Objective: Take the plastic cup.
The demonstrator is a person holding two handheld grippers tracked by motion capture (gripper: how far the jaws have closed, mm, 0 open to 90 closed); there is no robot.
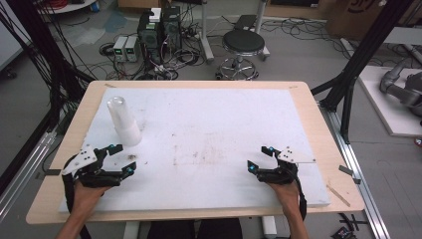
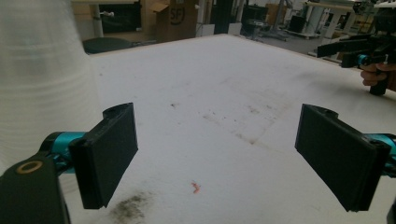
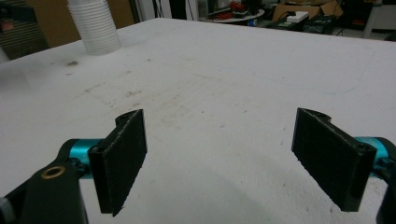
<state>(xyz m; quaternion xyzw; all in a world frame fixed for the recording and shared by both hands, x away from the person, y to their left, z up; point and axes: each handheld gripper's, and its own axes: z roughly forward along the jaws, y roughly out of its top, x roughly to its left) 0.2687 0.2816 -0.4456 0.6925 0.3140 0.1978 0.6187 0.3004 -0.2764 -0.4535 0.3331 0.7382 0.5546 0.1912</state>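
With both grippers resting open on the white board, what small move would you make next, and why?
Probably ease the left gripper forward and a little left toward the stack of white cups. Its jaws stand open with nothing between them, and the stack stands upright just beyond it, nearer than to the right gripper, which is also open and empty.

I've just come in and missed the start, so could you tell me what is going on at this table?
A person sits at the table holding a two-jaw gripper in each hand. The left gripper and the right gripper both rest low over the white board, jaws open and empty. An upside-down stack of white cups stands near the left gripper, which is closest to it but not touching. Nothing has been picked up yet.
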